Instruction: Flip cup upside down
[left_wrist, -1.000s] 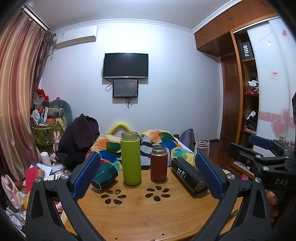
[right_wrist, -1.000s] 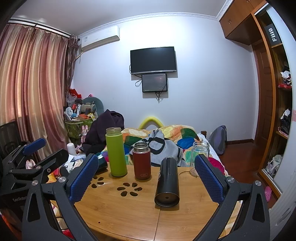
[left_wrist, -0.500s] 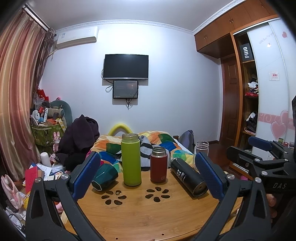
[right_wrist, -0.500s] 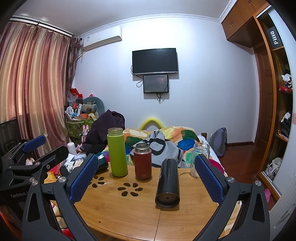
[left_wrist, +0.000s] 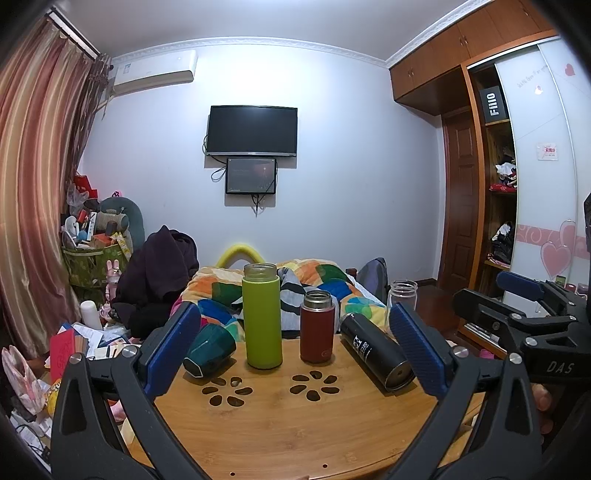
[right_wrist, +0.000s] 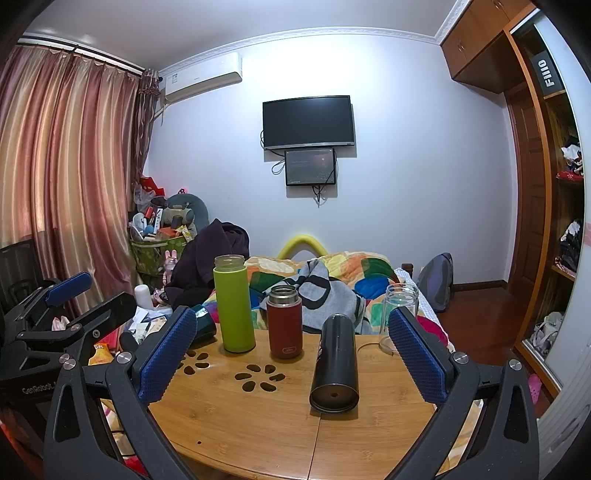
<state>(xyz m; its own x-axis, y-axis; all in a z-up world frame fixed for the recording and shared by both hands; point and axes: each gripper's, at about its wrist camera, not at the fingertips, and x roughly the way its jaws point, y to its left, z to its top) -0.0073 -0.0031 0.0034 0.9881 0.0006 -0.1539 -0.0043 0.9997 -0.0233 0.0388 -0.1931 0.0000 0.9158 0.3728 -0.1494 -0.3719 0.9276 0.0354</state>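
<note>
On the round wooden table (left_wrist: 295, 435) stand a tall green cup (left_wrist: 261, 316) and a shorter red cup (left_wrist: 317, 326), both upright with open mouths. A black cup (left_wrist: 375, 352) lies on its side at the right; a dark teal cup (left_wrist: 210, 349) lies tipped at the left edge. A clear glass jar (left_wrist: 402, 297) stands at the far right. My left gripper (left_wrist: 295, 350) is open and empty, in front of the cups. My right gripper (right_wrist: 291, 350) is open and empty, with the black cup (right_wrist: 335, 363) lying between its fingers' line of sight.
A bed with a colourful quilt (left_wrist: 314, 280) lies behind the table. A cluttered basket (left_wrist: 92, 258) and papers sit at the left. A wardrobe (left_wrist: 498, 221) stands at the right. The right gripper's body (left_wrist: 535, 332) shows at the left wrist view's right edge.
Both views shift slightly; the grippers have drifted a little. No cup has moved.
</note>
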